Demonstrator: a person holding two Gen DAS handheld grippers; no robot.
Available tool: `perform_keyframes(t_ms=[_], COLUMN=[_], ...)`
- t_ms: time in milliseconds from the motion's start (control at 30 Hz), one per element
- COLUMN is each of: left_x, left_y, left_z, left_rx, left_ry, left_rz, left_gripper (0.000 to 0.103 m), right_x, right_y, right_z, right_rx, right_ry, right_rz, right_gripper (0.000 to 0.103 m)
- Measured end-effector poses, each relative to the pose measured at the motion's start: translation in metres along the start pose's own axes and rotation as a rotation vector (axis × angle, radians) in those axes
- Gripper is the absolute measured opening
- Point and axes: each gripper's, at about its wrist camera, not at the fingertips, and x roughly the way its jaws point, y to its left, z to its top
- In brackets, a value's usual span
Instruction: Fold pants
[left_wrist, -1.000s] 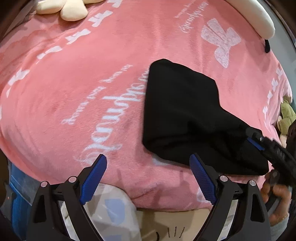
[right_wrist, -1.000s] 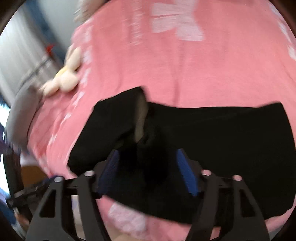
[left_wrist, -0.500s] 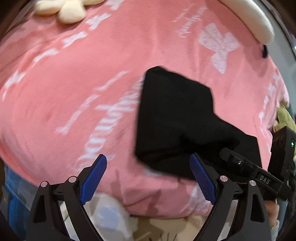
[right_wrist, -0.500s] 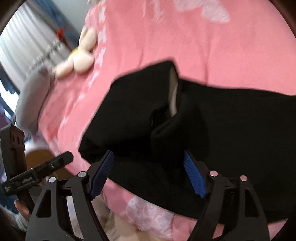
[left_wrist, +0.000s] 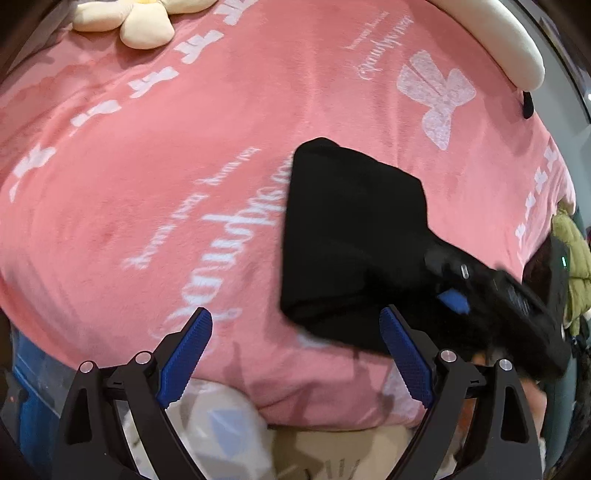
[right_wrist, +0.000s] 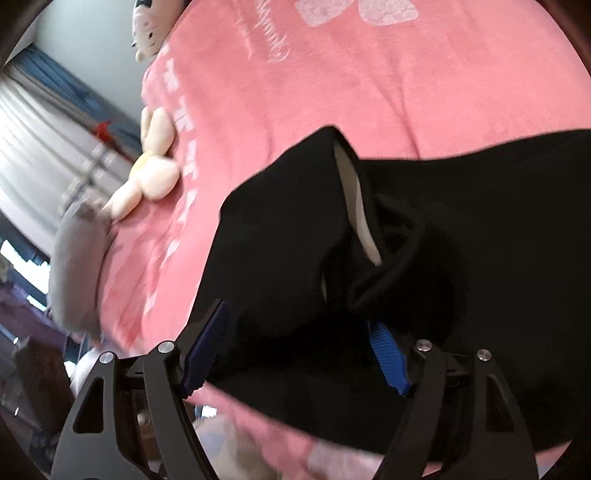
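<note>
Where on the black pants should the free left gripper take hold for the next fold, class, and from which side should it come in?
Probably the near-left corner of the black pants: it lies flat on the pink blanket, nearest the open left gripper. Come in low from the bed's near edge, one finger sliding beneath the layers. The right gripper already works the opposite end.

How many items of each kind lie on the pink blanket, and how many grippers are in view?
Pants: 1
Flower plush: 1
Grippers: 2, left and right
Total: 4
</note>
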Motion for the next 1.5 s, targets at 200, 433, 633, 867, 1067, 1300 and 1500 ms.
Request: perform_keyframes(t_ms=[200, 433, 633, 867, 1067, 1300, 1500], left_x=[-0.008, -0.029, -0.024, 0.015, 0.027, 0.036, 0.051], left_y=[0.019, 0.022, -0.008, -0.059, -0.092, -0.119, -0.140], left_z=[-0.001, 0.007, -0.001, -0.013, -0.001, 0.005, -0.001], left_rx=[-0.017, -0.042, 0.028, 0.098, 0.122, 0.149, 0.175], left_ry=[-0.018, -0.058, -0.048, 0.078, 0.065, 0.073, 0.129], left_rz=[0.031, 0.007, -0.061, -0.105, -0.120, -0.153, -0.169], left_gripper=[0.089, 0.090, 0.091, 0.091, 0.091, 0.091, 0.091], right_x=[0.021, -0.037, -0.139, -0.153, -0.166, -0.151, -0.186], right_y=[0.061, 0.132, 0.035, -0.091, -0.089, -0.122, -0.109], right_z=[0.007, 0.040, 0.027, -0.019, 0.011, -0.005, 0.005], right_rx=[-0.103, -0.259, -0.266, -0.044, -0.079, -0.014, 0.024], right_ry=[-0.018, -0.176, -0.307, -0.155, -0.179, -0.106, -0.254], right_rz=[0.079, 0.186, -0.217, -0.374, -0.315, -0.271, -0.142], right_gripper=[0.013, 0.012, 0.012, 0.029, 0.039, 0.039, 0.014])
